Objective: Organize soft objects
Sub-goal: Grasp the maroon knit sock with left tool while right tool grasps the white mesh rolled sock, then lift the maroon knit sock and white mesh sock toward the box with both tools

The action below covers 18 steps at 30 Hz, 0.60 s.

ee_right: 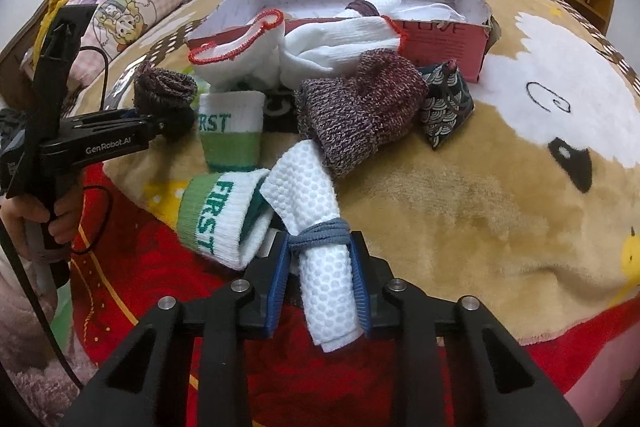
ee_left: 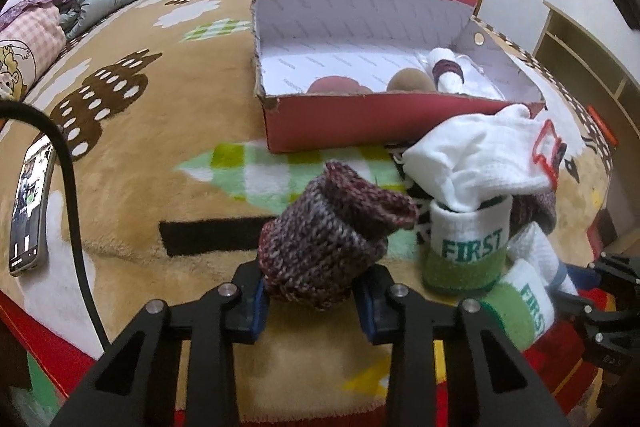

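Both grippers have a soft item in the jaws, so the step in hand looks like the pick-up, with the carry to the red shoe box (ee_left: 360, 125) still to come. The left gripper (ee_left: 310, 297) pinches a rolled maroon knit sock (ee_left: 332, 227) between its blue pads, on the blanket in front of the box's near wall. The right gripper (ee_right: 318, 287) is pressed onto a rolled white waffle cloth (ee_right: 316, 227) tied with a grey band (ee_right: 320, 229), also in front of the box and closer to the person than the rest of the pile. Inside the box lie a reddish round bundle (ee_left: 334, 85), a tan round bundle (ee_left: 410, 81) and a white roll with a maroon band (ee_left: 450, 73) on white cloth, all toward its right end; its left end is bare. Between the held items and the box sit two green-and-white "FIRST" cuffs (ee_right: 230, 131), a white sock with red trim (ee_right: 240, 47), a maroon knit hat (ee_right: 360, 107) and a dark patterned pouch (ee_right: 444, 107). The next move probably calls for lifting each roll clear of the box's front wall and setting it in the free space without dragging its neighbours along.
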Available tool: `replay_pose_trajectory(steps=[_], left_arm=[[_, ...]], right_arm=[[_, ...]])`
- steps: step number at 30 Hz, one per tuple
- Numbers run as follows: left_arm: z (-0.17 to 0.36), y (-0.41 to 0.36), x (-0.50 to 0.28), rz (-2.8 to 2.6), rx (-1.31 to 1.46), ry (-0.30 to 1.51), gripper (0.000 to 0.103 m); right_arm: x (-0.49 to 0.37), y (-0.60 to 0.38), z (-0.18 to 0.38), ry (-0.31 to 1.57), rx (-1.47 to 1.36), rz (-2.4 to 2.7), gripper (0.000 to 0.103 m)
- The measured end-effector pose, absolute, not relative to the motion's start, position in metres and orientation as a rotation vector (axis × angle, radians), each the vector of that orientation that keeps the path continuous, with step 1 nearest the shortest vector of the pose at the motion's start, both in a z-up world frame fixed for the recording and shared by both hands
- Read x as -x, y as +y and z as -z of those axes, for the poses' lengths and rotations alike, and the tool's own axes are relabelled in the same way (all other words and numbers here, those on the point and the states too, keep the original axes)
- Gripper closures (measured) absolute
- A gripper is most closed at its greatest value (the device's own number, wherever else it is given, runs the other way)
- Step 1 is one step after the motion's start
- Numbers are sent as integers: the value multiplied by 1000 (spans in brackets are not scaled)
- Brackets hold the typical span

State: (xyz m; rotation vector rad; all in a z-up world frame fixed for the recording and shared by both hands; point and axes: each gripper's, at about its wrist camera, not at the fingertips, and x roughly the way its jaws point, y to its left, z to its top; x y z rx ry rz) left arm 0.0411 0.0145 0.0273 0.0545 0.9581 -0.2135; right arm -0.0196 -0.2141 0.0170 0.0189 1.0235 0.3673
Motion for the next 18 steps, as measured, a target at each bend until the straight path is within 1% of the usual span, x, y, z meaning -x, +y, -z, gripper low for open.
replay_pose_trajectory(steps=[18], left_arm=[[-56,11,-21,247,-18,909,68]], right_arm=[[33,-229,-41,968,-66,-386,74]])
